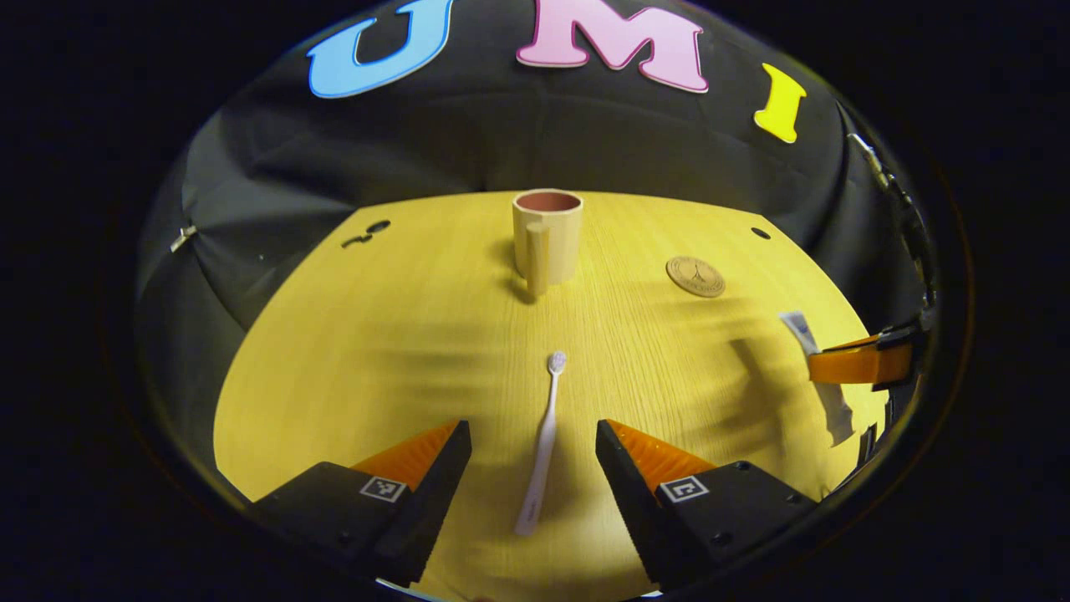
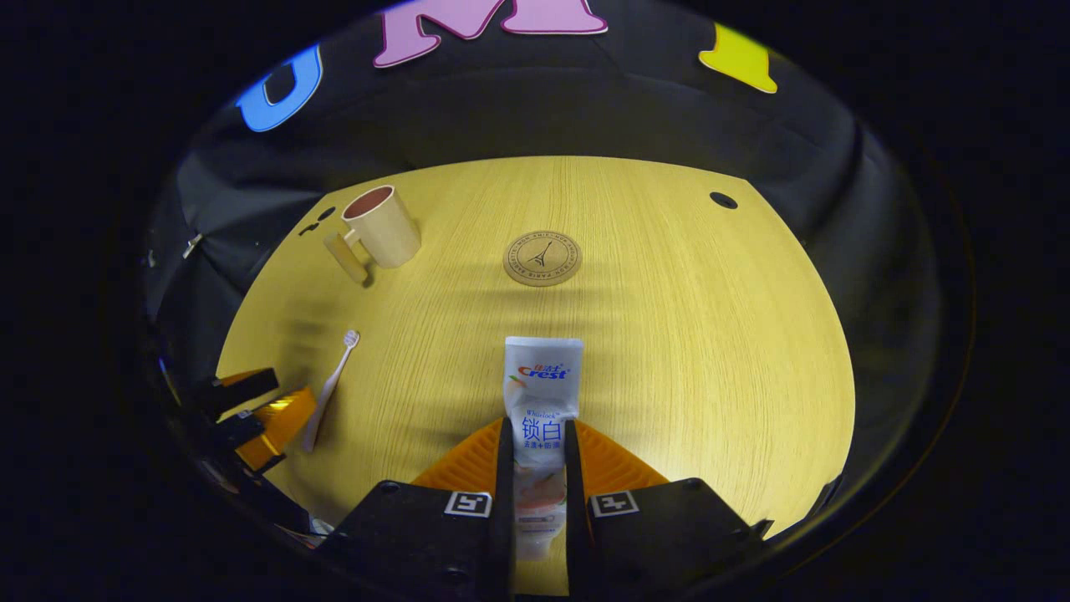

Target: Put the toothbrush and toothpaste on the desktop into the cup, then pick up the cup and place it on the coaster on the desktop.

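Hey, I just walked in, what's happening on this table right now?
A person is working two tools. The right hand-held gripper is shut on the toothpaste. The left hand-held gripper is open, its fingers either side of the toothbrush lying on the desktop. The cup stands empty farther back, with the coaster bare beside it.

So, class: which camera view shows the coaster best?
The right gripper view. There the coaster lies near the middle of the desk, large, with its rim and centre pattern clear. In the left gripper view the coaster is smaller, off to the right of the cup, its pattern faint.
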Action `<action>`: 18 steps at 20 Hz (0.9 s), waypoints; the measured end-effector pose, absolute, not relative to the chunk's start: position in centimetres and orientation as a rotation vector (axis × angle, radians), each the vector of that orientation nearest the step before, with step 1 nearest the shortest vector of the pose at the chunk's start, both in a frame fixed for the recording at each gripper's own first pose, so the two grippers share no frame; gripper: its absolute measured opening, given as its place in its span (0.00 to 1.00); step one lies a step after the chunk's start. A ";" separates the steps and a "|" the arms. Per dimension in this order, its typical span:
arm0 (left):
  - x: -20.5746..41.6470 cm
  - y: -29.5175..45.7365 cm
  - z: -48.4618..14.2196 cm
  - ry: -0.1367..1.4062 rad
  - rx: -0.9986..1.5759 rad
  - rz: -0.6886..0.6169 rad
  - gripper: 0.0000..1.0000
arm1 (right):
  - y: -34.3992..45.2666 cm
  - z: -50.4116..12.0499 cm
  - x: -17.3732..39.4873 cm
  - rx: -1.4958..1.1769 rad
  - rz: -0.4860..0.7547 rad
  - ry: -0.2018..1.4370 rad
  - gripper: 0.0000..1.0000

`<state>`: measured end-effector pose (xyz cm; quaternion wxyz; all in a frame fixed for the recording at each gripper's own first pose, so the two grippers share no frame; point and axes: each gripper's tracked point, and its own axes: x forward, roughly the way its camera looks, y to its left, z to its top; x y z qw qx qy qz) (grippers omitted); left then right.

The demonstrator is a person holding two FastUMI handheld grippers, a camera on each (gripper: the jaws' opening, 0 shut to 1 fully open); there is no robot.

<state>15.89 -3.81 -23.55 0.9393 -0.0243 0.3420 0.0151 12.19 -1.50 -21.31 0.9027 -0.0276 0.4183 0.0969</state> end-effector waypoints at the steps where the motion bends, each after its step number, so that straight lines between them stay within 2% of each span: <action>1: 16.1 -3.8 -24.1 0.717 -0.052 0.026 0.93 | -1.7 -20.9 12.2 -0.051 0.200 0.857 0.28; 4: 16.6 -4.0 -25.6 0.772 -0.050 0.010 0.90 | -2.1 -19.7 12.1 -0.034 0.201 0.833 0.28; 7: 16.8 -4.5 -26.8 0.825 -0.051 -0.015 0.81 | -2.3 -18.6 12.3 -0.030 0.205 0.802 0.28; 12: 16.9 -4.9 -27.3 0.850 0.001 -0.039 0.72 | -2.0 -17.4 12.9 -0.032 0.218 0.760 0.28; 14: 17.1 -4.7 -27.5 0.856 0.002 -0.035 0.63 | -1.6 -17.0 13.1 -0.023 0.227 0.746 0.28; 15: 17.2 -4.7 -27.5 0.855 0.005 -0.035 0.43 | -1.3 -16.8 13.4 -0.023 0.233 0.740 0.28; 16: 17.1 -4.7 -27.5 0.863 0.007 -0.033 0.40 | -1.1 -16.7 13.5 -0.024 0.242 0.734 0.28; 17: 17.1 -4.7 -27.4 0.864 0.012 -0.035 0.29 | -0.8 -16.4 13.8 -0.027 0.250 0.728 0.28; 18: 16.9 -4.6 -27.5 0.868 0.022 -0.041 0.24 | -0.5 -16.0 14.0 -0.030 0.256 0.720 0.28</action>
